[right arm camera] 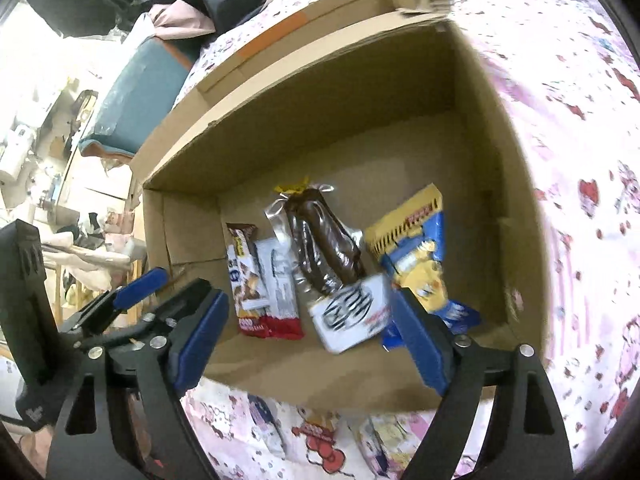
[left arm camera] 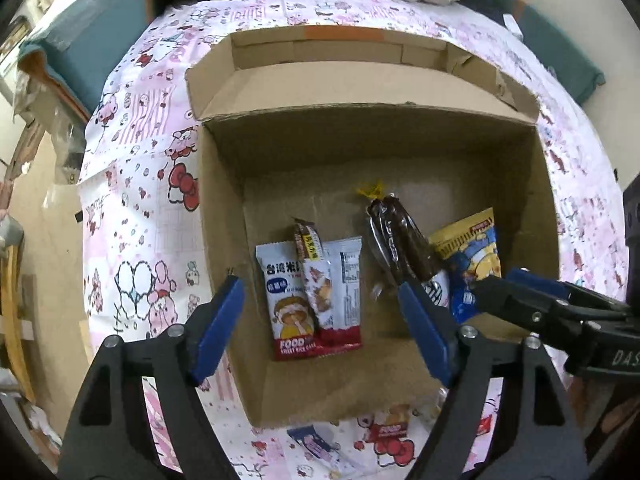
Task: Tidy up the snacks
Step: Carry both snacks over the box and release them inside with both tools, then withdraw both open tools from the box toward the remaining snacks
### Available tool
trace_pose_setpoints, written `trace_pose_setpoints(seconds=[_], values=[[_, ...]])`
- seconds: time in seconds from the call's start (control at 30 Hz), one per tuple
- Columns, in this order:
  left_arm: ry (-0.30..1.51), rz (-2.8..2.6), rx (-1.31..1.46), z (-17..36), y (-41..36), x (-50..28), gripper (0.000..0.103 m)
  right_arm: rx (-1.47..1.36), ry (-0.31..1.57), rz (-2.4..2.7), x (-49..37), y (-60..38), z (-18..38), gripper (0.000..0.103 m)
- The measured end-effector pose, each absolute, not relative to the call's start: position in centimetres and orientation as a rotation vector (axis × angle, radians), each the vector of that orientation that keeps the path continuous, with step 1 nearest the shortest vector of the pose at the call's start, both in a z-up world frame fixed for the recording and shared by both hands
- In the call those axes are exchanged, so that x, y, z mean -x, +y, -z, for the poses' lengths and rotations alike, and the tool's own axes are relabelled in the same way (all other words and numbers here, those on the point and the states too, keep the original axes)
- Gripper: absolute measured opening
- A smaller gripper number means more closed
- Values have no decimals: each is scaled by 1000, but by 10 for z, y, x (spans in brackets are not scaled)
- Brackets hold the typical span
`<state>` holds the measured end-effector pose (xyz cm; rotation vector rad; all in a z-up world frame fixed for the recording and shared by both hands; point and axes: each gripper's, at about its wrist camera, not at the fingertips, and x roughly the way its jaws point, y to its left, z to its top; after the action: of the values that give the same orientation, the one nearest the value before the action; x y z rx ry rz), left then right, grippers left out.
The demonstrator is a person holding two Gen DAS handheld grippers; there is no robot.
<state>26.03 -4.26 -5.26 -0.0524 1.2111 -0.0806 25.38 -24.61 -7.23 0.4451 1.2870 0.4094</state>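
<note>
A: Left wrist view, item one?
B: Left gripper [left arm camera: 320, 312], fingers apart, nothing held. Between and beyond them: cardboard box [left arm camera: 224, 200], rice cake packets [left arm camera: 292, 312] on its floor.

A: Right wrist view?
B: Right gripper [right arm camera: 312, 320], fingers apart, empty. Between the fingers: white packet [right arm camera: 352, 324]; beyond, dark chocolate roll [right arm camera: 324, 232], yellow-blue bag [right arm camera: 416, 248].

Cardboard box [left arm camera: 224, 208] sits on cartoon-print tablecloth [left arm camera: 140, 208]

Open brown cardboard box [right arm camera: 500, 184] holds snack packets — dark chocolate roll [right arm camera: 326, 236], white packet [right arm camera: 352, 318] — between the spread blue-padded right gripper [right arm camera: 308, 330].
</note>
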Motion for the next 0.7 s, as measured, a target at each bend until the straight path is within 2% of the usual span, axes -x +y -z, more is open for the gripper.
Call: trace_pose_setpoints(seconds=[0.43,0.57,0.7], values=[[1148,42,143,28,-12,-207,79,-430,1228,-395,-202,-272,41,89],[1131,22,187,24,2,-188,91,-440,1220,-394,-185,-277,40,89],[1114,28,198,24,10,-165,91,-455,1220,-409,-166,-279,45,89]])
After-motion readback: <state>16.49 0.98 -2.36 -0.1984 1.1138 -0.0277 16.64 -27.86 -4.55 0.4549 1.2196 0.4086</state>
